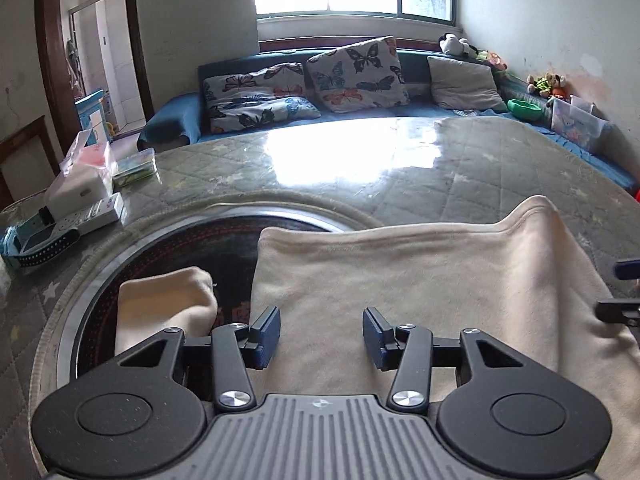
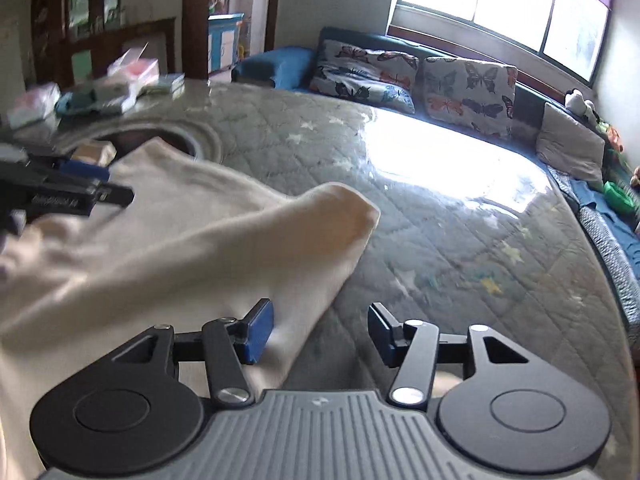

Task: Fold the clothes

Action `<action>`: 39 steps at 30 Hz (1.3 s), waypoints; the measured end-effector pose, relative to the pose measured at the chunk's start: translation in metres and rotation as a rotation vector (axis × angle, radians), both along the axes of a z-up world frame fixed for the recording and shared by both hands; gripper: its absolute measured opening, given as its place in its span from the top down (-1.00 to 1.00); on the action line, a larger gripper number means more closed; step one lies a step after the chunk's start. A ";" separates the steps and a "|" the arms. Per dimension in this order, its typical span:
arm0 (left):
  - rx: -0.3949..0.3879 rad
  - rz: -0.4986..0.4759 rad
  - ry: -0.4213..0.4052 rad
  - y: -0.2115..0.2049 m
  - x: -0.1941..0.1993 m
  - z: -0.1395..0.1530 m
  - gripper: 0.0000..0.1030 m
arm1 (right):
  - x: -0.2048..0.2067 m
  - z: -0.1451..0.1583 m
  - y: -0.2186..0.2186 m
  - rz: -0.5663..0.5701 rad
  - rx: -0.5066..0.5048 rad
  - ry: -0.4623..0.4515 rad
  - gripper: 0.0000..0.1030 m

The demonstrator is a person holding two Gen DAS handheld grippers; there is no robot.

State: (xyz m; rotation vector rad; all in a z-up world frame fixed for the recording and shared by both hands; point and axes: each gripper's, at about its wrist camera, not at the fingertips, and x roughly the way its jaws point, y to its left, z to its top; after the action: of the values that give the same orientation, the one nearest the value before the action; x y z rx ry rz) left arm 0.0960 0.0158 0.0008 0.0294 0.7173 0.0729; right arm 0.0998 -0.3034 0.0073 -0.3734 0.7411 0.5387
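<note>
Both the left gripper point(image 1: 321, 334) and the right gripper point(image 2: 321, 330) stand wide open (holding nothing) above the cream garment point(image 1: 420, 280) on the table point(image 1: 320, 168).

Right tool point(image 2: 320, 334), jaws parted, above edge of cream garment point(image 2: 168, 240) spread on quilted desk point(image 2: 460, 248); left tool point(image 2: 86, 186) at far left; butterfly cushions point(image 2: 416, 76) behind.

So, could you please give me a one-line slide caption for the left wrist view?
Open left gripper poised over a cream garment spread on the quilted table.
</note>
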 end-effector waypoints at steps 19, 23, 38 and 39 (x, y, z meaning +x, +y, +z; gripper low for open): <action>0.002 -0.130 -0.049 -0.033 -0.093 0.017 -0.07 | -0.056 0.018 -0.088 -0.171 0.047 -0.034 -0.06; -0.010 -0.205 -0.038 -0.049 -0.115 0.014 -0.08 | -0.056 0.005 -0.119 -0.272 0.028 -0.006 -0.07; -0.015 -0.477 -0.017 -0.095 -0.185 0.000 -0.10 | -0.101 0.008 -0.208 -0.566 -0.044 -0.084 -0.26; -0.022 -0.498 -0.010 -0.097 -0.187 0.001 -0.10 | -0.103 0.008 -0.214 -0.584 -0.042 -0.087 -0.26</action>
State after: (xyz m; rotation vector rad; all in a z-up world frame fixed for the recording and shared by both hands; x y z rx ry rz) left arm -0.0909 -0.0815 0.0018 0.1856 0.6833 -0.4108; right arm -0.0029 -0.5173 0.0157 -0.2016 0.7367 -0.0434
